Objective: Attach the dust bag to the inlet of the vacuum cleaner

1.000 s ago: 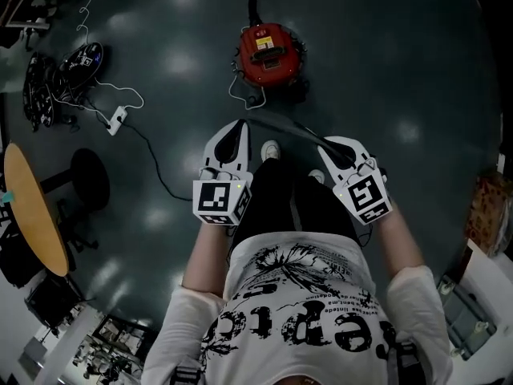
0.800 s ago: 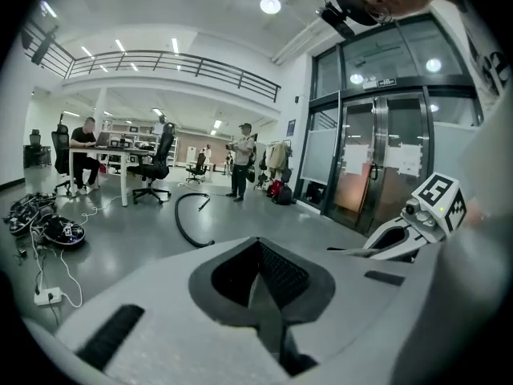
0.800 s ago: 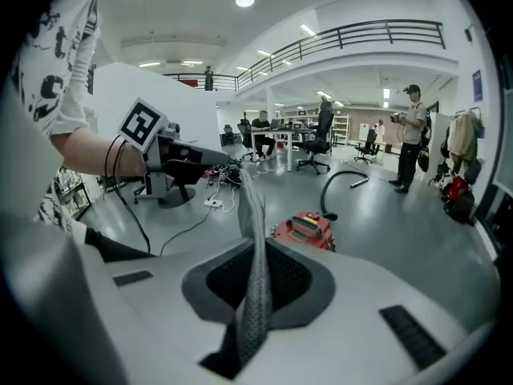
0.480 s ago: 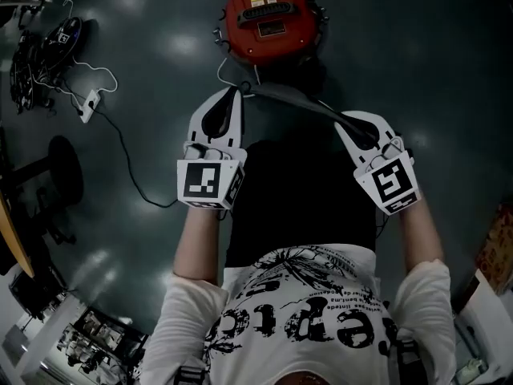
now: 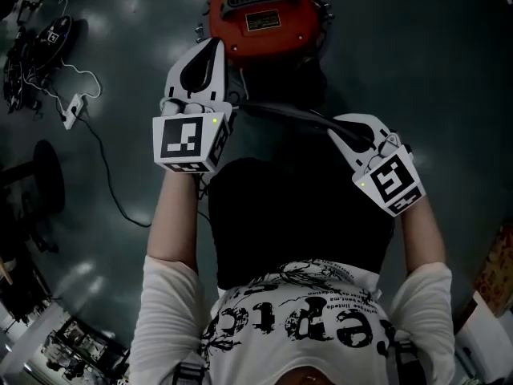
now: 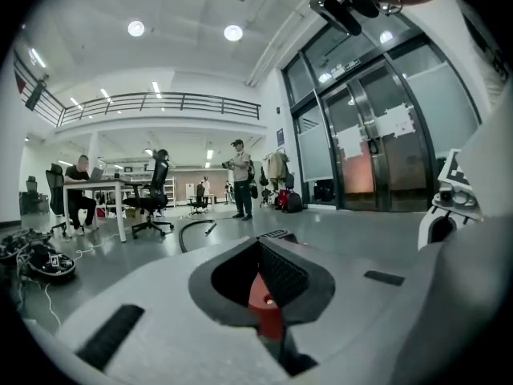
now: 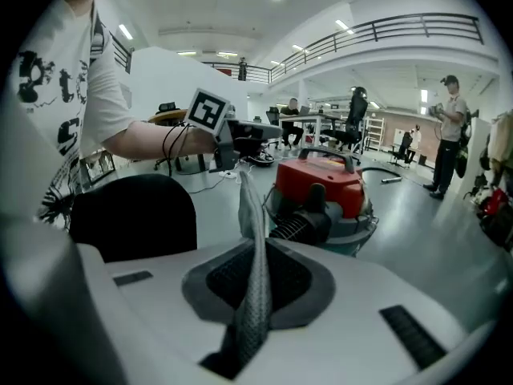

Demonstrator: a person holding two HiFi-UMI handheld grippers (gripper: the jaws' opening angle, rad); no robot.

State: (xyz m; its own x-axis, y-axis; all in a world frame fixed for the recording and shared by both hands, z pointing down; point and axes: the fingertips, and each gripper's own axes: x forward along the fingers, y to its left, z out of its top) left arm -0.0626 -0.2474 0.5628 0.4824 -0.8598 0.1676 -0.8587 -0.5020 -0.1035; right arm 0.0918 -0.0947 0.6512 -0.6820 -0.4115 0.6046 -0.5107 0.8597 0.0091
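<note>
Dust bag (image 5: 288, 117): stretched as thin band just short of vacuum cleaner (image 5: 260, 14), between both tools.
- Right tool (image 5: 337, 127): jaws pinched tight on bag edge.
- Left tool (image 5: 215, 46): over cleaner's near rim, jaws near together. Bag end runs to it, so likely gripped there.

Advice: hold band taut, find bag mouth, line it up square with inlet (not visible), then push on evenly.

Bag: grey woven cloth, limp. Cleaner: round, red glossy lid, black handle, ribbed hose.

My left forearm (image 5: 172, 215) stretches farther forward than my right forearm (image 5: 421, 231), the left gripper (image 5: 213, 46) closed with nothing between its jaws, while the right gripper (image 5: 341, 127), angled inward, pinches the grey dust bag (image 5: 288, 117).
</note>
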